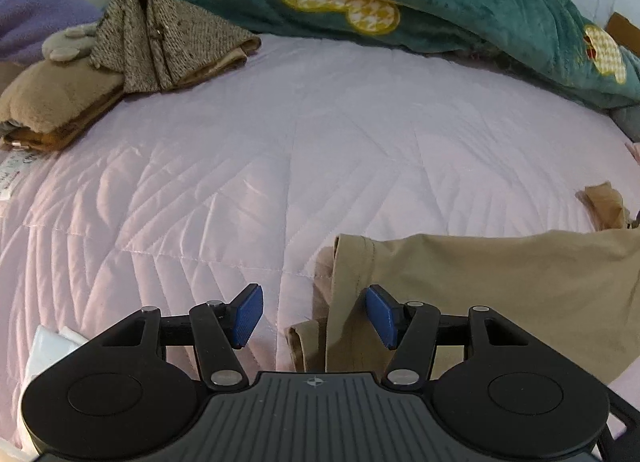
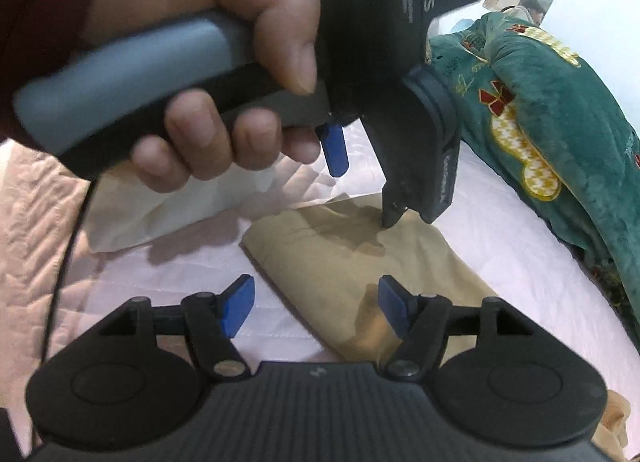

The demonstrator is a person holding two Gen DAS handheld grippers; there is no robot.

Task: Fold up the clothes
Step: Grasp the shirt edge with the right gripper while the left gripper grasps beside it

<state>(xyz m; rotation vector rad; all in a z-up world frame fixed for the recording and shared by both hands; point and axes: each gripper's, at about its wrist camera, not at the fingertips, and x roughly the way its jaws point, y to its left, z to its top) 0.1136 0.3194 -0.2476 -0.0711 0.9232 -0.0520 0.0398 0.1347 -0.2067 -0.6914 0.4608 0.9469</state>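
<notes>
1. Beige garment [image 1: 500, 294] lies flat on the pale pink quilt [image 1: 240, 166], near the front edge of the bed.
2. Left gripper [image 1: 315, 316] has its blue pads wide apart and holds nothing; its right pad is over the garment's edge.
3. Right gripper [image 2: 316, 306] is also wide open and empty, above the same garment [image 2: 340, 258].
4. Hand [image 2: 208, 74] grips the other tool's handle (seen from the right wrist).
5. Green blanket [image 1: 440, 2] and folded brown clothes [image 1: 160, 42] lie further back.
</notes>
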